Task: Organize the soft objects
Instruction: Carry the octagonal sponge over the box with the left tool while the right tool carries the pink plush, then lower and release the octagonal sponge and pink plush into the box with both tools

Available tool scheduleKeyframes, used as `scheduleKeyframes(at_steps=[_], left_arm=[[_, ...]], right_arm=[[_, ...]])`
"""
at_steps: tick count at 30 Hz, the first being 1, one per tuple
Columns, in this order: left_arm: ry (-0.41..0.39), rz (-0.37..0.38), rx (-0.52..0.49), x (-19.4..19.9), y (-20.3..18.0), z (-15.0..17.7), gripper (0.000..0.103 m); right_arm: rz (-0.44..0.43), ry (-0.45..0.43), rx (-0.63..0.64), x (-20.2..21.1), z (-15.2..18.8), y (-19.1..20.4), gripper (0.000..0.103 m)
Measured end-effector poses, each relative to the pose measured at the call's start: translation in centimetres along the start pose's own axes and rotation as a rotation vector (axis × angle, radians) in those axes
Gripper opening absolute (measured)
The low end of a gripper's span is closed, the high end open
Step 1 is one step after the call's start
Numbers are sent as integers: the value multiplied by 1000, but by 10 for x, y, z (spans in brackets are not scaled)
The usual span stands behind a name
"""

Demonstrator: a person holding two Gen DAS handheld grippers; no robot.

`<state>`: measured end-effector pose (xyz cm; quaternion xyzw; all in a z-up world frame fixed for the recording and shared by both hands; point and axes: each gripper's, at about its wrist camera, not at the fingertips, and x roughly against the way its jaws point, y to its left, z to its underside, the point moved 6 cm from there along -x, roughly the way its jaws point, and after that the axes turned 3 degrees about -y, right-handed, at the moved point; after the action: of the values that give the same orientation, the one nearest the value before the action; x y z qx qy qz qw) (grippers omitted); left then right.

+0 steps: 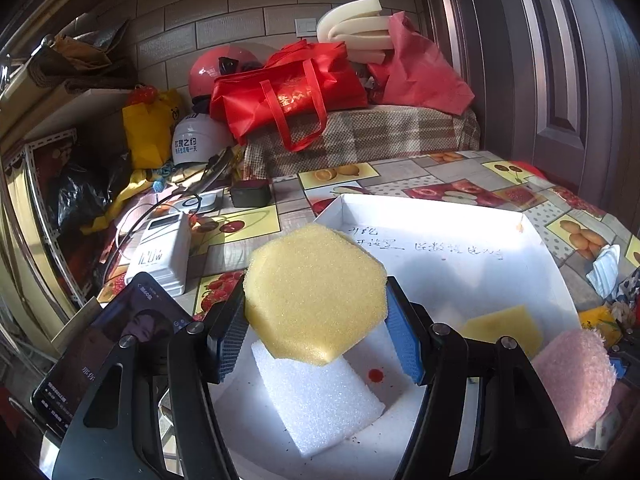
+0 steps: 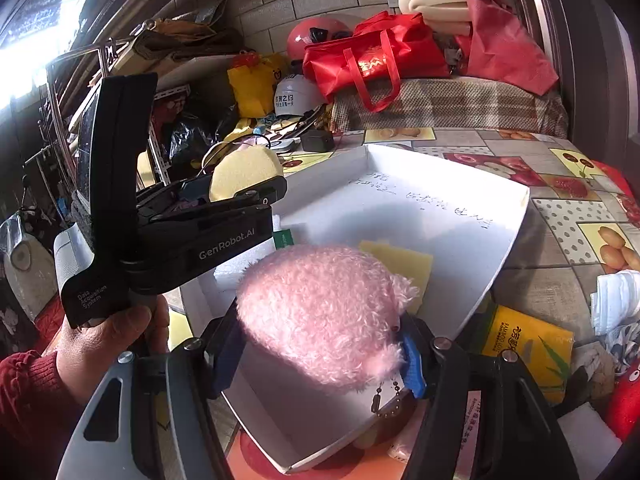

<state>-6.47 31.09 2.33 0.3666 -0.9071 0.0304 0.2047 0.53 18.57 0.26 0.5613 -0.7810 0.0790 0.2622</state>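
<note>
The fruit-print tablecloth (image 1: 460, 168) carries a white tray (image 1: 440, 216). Your left gripper (image 1: 316, 320) clamps a yellow sponge (image 1: 316, 292) above it; your right gripper (image 2: 320, 344) clamps a pink plush toy (image 2: 320, 312) over the tray.

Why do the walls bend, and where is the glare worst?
Both views are fisheye, so the brick wall and door curve. Left wrist view: sunlight bleaches the white box. Right wrist view: a window blows out top left, and the pink plush toy is half in shadow.
</note>
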Motion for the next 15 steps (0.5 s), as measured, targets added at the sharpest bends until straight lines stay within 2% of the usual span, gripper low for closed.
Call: scheduleKeyframes(at_steps=[3, 8, 13, 15], left_arm=[[-7, 11, 8, 1, 1, 0, 64], [-11, 12, 38, 2, 7, -1, 64], [-21, 16, 12, 2, 3, -2, 64], [-21, 21, 1, 2, 1, -3, 64]], right_arm=[[-4, 43, -19, -12, 0, -3, 64], [47, 78, 2, -27, -4, -6, 65], [157, 43, -43, -35, -19, -34, 65], [164, 35, -59, -35, -22, -39, 65]])
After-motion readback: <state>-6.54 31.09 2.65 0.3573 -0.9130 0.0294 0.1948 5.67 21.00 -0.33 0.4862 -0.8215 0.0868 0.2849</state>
